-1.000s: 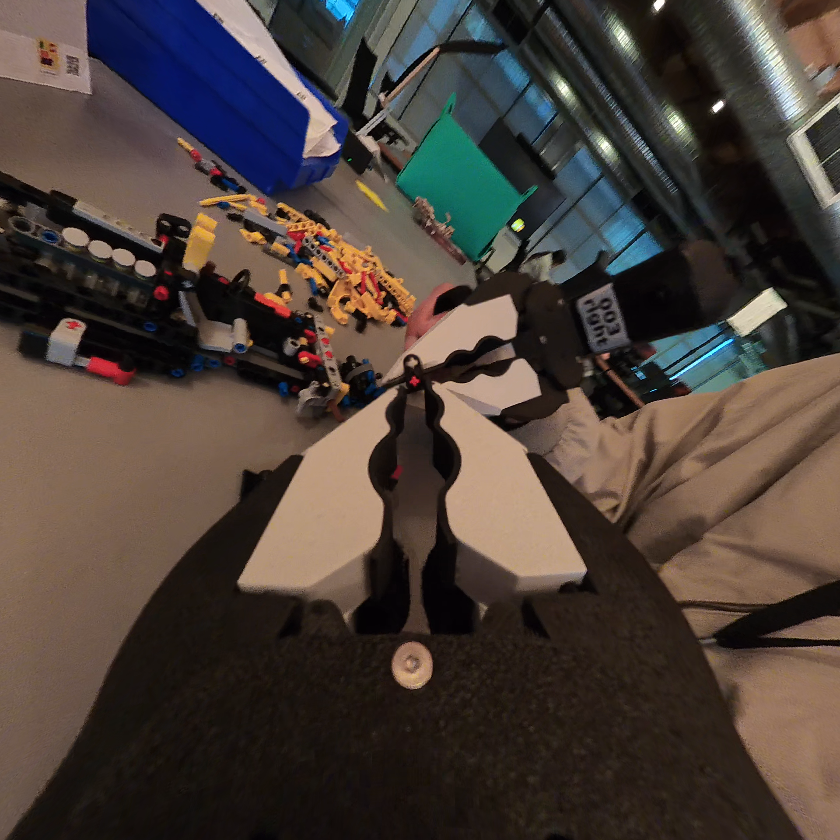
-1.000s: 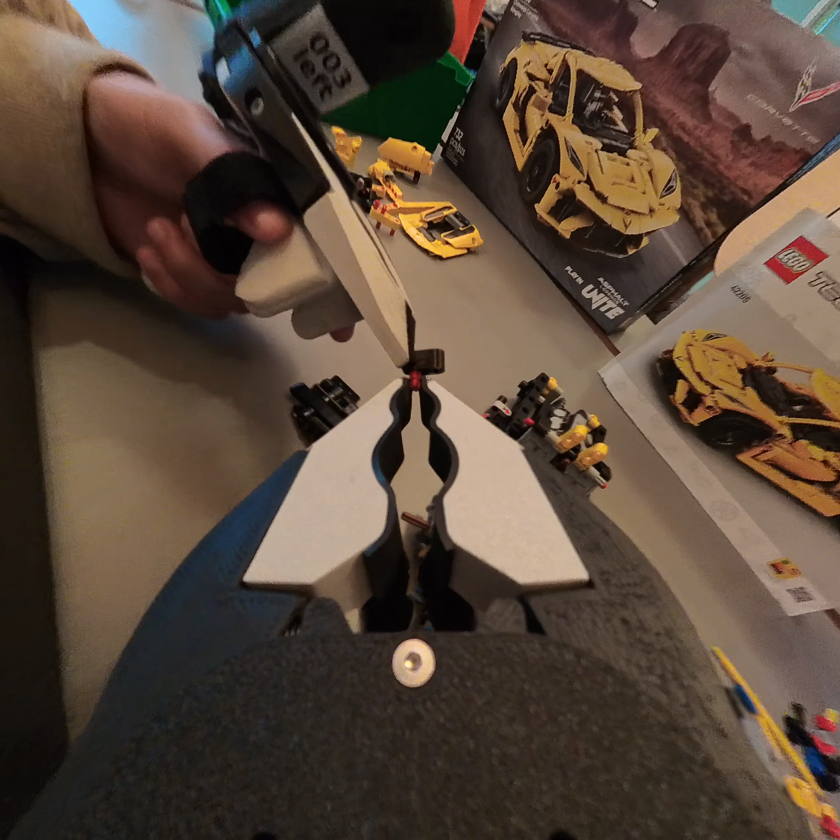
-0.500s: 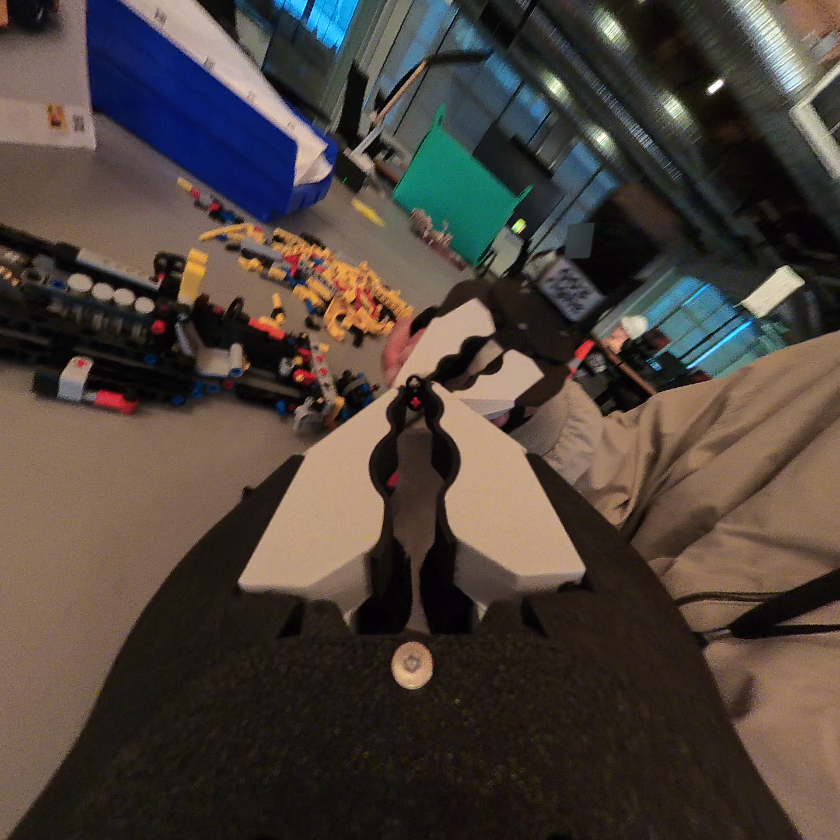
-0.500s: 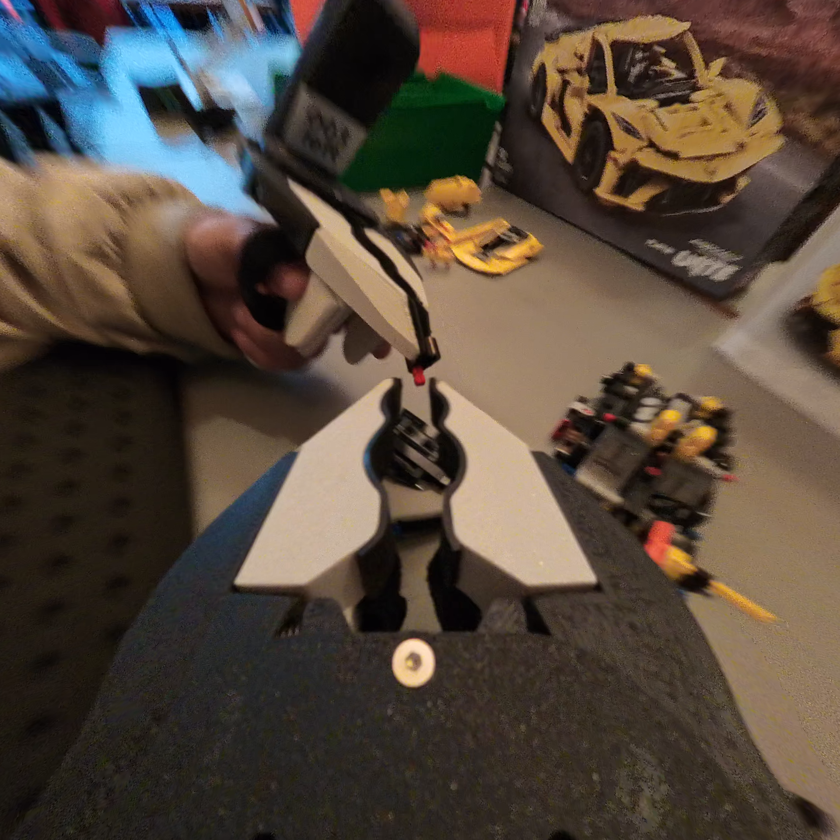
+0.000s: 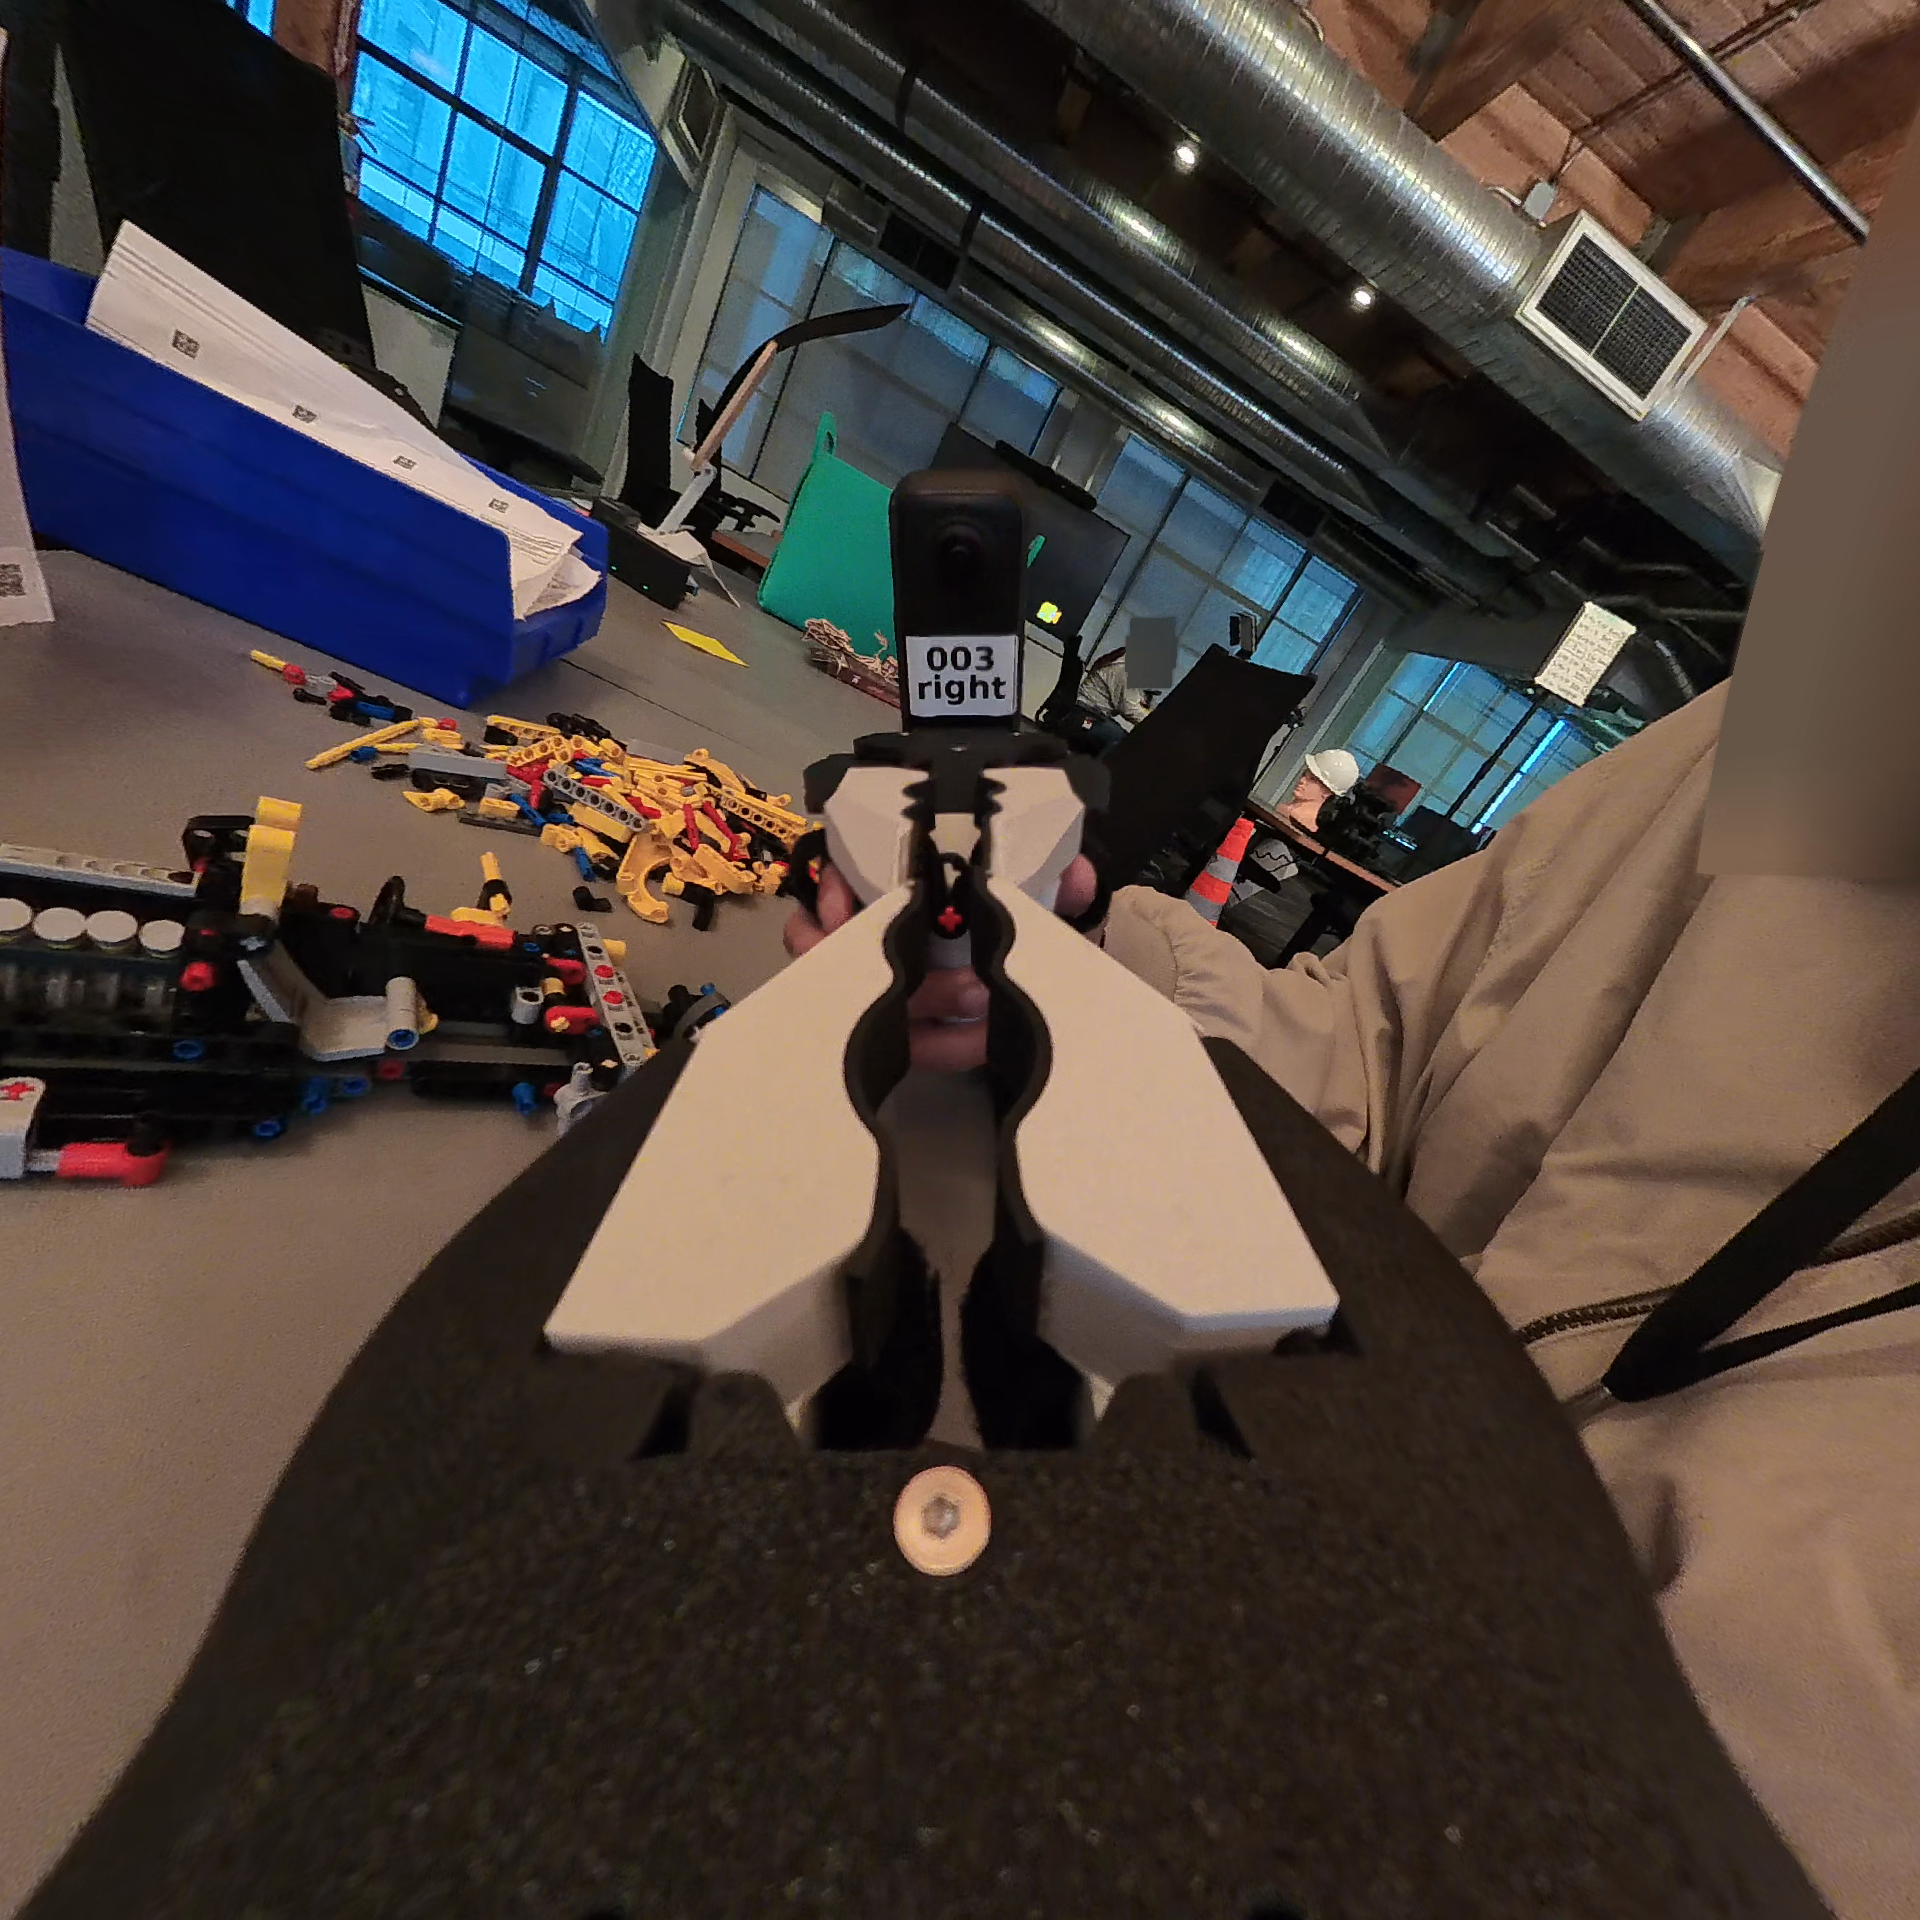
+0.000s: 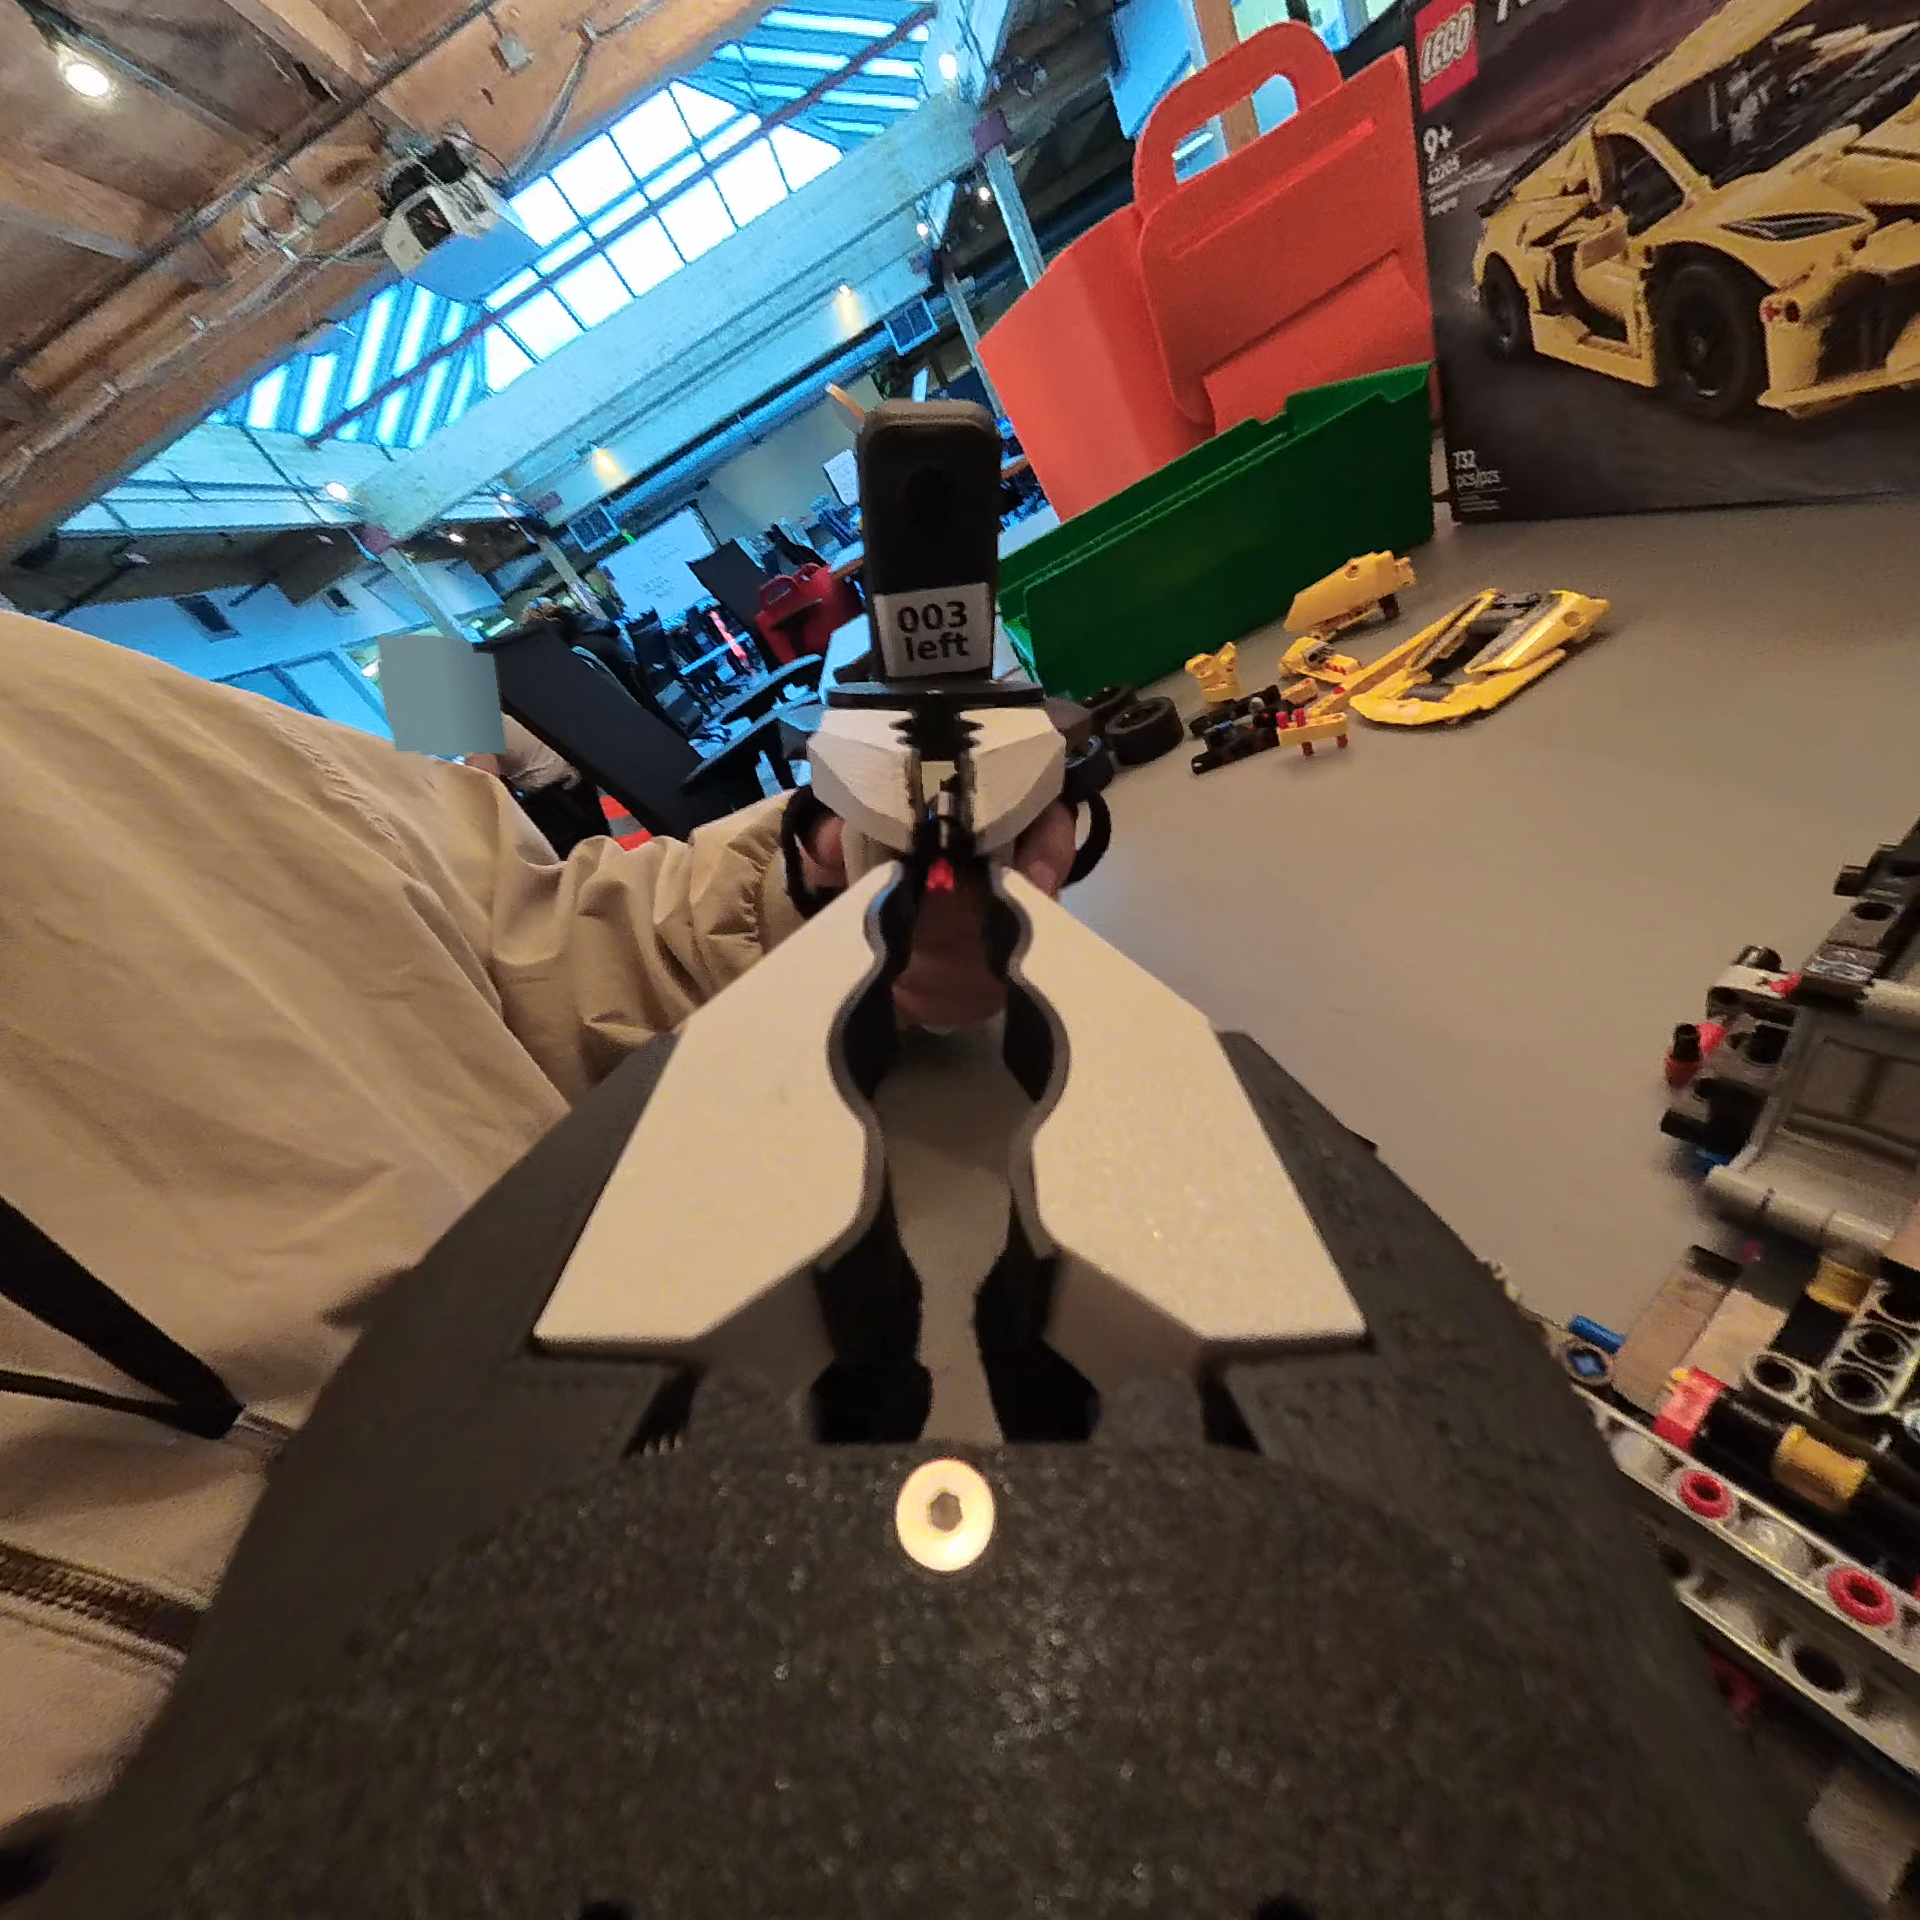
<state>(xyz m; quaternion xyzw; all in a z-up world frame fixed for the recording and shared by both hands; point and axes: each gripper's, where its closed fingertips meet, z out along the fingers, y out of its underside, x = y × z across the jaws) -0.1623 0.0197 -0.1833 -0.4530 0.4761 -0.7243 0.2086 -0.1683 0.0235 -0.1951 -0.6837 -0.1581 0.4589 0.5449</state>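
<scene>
My two grippers are held tip to tip above the grey table. My left gripper is shut on a small black piece with a red pin. In the left wrist view the right gripper faces me head-on, with a hand behind it. My right gripper has its jaws a narrow gap apart, with the red pin end at its tips. The left gripper shows head-on just beyond it.
A long black brick chassis lies at the left, and also shows in the right wrist view. Beyond it are a yellow loose-brick pile, a blue bin, yellow body panels, wheels, a green bin and a set box. A beige sleeve is at the right. Both grippers' tips are close together, under 4 cm apart.
Both grippers swung up from pointing down at the table to level, facing each other head-on. The right gripper, shut on the red pin a second ago, has opened slightly.
</scene>
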